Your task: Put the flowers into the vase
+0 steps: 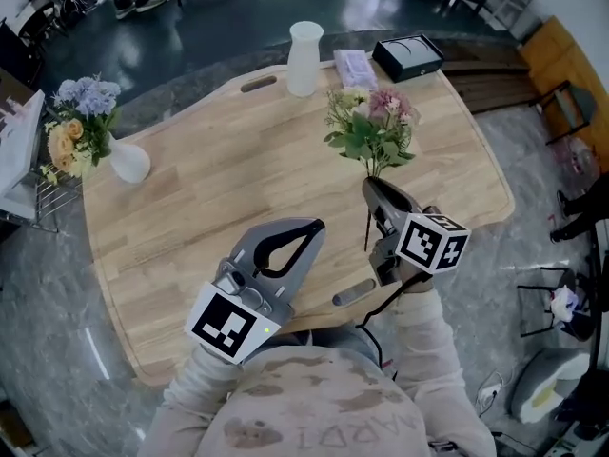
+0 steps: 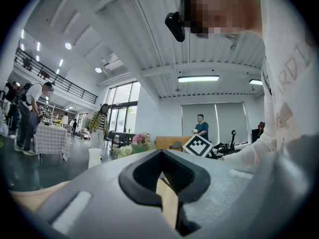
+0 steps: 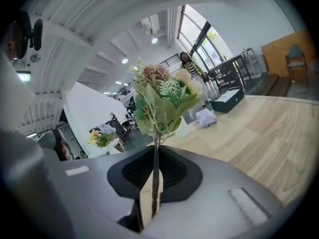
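Two padded jaws of the right gripper [image 3: 155, 156] pinch the thin stem [image 3: 155, 180] of the flowers [image 3: 162, 96]. The stem stands close to upright. Its pink and cream blooms and green leaves are on top, and its bare end hangs below the jaws, above the board. The left gripper [image 2: 162, 158] has its jaws pressed together with nothing between them, and it is held low near the person's body.

Below both lies a pale wooden board [image 1: 228, 184] with rounded corners, set on a grey speckled surface. At its far edge stands the tall white vase [image 1: 304, 58], well apart from the flowers, with a small packet [image 1: 355, 68] and a black box [image 1: 407, 57] beside it. Another bouquet [image 1: 78, 127] fills a round white vase [image 1: 128, 163] at the left edge. Around it is a big hall with white ceiling beams, strip lights, tall windows and people standing far off.
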`<state>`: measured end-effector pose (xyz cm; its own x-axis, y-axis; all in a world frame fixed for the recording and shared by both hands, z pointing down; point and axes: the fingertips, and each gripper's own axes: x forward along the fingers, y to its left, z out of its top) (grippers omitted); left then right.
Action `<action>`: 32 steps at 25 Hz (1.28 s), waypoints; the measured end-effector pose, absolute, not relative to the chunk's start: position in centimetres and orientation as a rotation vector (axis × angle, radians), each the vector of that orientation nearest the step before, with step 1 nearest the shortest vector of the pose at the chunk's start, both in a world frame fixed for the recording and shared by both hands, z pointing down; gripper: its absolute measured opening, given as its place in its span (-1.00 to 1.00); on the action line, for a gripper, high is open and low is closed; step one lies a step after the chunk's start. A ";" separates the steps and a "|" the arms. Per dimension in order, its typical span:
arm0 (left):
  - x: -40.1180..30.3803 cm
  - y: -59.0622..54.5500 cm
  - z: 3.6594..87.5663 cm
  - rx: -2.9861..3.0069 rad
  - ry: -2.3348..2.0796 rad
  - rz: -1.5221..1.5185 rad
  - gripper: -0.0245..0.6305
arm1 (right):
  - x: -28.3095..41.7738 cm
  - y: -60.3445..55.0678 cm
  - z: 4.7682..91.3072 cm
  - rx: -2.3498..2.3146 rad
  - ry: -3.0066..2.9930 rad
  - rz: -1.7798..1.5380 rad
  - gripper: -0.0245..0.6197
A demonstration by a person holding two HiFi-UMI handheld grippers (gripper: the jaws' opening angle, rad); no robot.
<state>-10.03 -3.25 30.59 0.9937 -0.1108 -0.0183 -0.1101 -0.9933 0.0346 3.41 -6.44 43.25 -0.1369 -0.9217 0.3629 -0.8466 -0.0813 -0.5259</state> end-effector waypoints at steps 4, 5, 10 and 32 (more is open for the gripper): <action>-10.6 -2.4 29.4 3.115 -0.135 -0.073 -0.92 | 2.5 -5.6 38.7 -2.002 2.079 -0.862 -0.77; -10.6 -2.2 29.1 3.116 -0.123 -0.088 -0.92 | 2.3 -5.6 37.6 -2.001 2.090 -0.827 -0.77; -9.5 -1.6 28.6 3.139 -0.108 -0.113 -0.92 | 2.0 -5.0 33.8 -1.956 2.143 -0.693 -0.77; 8.9 0.2 25.5 3.188 -0.640 -0.055 -0.92 | 14.1 -5.2 26.5 -1.395 2.572 -0.479 -0.77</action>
